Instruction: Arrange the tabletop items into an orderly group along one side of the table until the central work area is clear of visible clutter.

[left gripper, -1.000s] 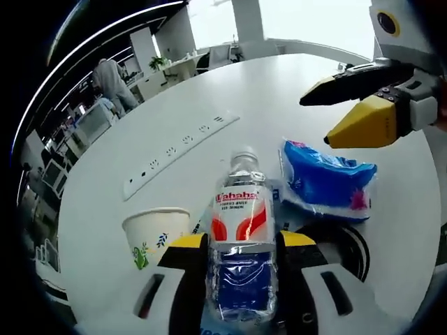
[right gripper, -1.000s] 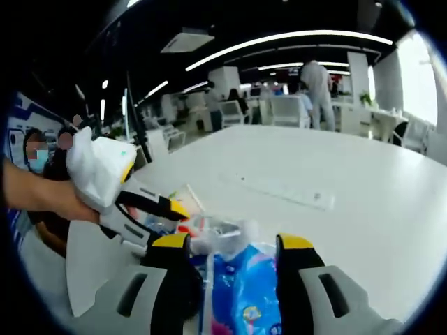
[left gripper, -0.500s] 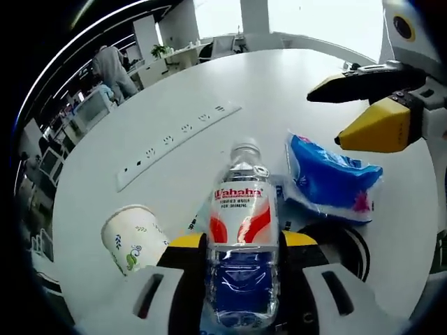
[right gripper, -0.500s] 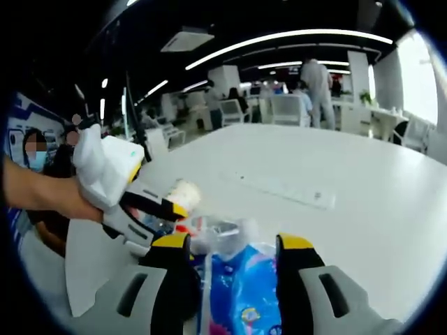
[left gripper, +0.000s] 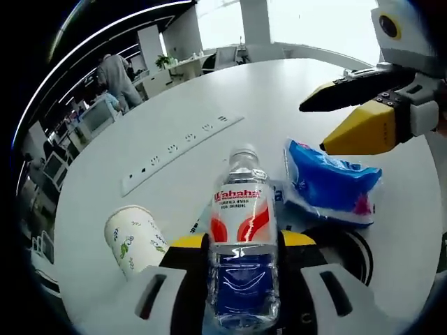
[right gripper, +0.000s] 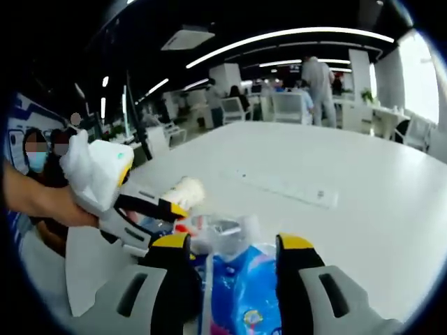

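A: What's changed in the last second?

B: Little. Left tongs (left gripper: 241,244) stay clamped on the water bottle (left gripper: 242,230), lying lengthwise between the jaws. The paper cup (left gripper: 136,237) lies tipped beside them, where a second ago it stood upright. Right tongs (right gripper: 234,251) keep hanging part open over the blue packet (right gripper: 244,293), holding nothing that I can see.

A: Meaning for the task?

B: My read: grouping barely begun. Everything sits near the counter's (left gripper: 279,105) middle.

A: Count?

B: One bottle, one cup, one blue packet, one white power strip (left gripper: 181,143), one dark round object (left gripper: 346,244) under the packet's edge, two tongs.
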Tool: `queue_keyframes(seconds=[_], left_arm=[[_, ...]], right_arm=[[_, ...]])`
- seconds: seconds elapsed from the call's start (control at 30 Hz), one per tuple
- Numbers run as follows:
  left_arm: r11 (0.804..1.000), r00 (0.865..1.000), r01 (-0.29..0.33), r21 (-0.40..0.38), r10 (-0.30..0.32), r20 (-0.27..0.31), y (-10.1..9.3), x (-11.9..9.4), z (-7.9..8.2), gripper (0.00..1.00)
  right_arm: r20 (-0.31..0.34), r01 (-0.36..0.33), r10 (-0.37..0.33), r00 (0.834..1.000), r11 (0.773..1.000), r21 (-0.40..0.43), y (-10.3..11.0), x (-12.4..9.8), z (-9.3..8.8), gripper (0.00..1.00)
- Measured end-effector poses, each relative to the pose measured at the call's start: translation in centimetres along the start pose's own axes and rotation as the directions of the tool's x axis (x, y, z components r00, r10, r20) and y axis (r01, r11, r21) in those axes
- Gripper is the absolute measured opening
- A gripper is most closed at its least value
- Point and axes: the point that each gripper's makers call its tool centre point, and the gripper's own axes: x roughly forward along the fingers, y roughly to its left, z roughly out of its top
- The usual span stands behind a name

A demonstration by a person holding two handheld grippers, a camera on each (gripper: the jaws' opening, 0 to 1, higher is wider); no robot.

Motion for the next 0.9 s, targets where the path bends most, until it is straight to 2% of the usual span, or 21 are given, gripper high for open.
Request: queue_keyframes(seconds=[0.23,0.33,0.47,0.6,0.83,0.9], left_arm=[[1.000,0.998,-0.020,-0.006,0.020,0.060,0.1,-0.1,0.4,0.36],[1.000,0.998,-0.019,-0.005,0.020,0.066,0.1,0.0,0.5,0.36],[1.000,0.999,-0.009,-0.013,0.009,0.037,0.2,0.1,0.4,0.38],[1.000,0.999,0.009,-0.021,-0.010,-0.035,0.2,0.2,0.2,0.40],[0.999,0.997,0.019,-0.032,-0.021,-0.073,0.1,0.6,0.5,0.40],[0.999,0.998,0.024,-0.028,-0.026,-0.066,0.0,0.6,1.1,0.41]], right_arm=[[-0.012,-0.002,0.002,1.000,1.000,-0.009,-0.4,0.5,-0.2,0.46],[-0.014,-0.003,0.003,1.000,1.000,-0.010,-0.5,0.8,-0.1,0.46],[-0.015,-0.008,0.008,1.000,1.000,-0.012,-0.4,0.9,-0.1,0.46],[-0.017,-0.009,0.008,1.000,1.000,-0.013,-0.4,0.8,-0.1,0.46],[-0.003,0.001,-0.001,1.000,1.000,-0.003,-1.0,0.4,0.3,0.46],[-0.003,0.004,-0.004,1.000,1.000,-0.001,-1.2,0.4,0.2,0.46]])
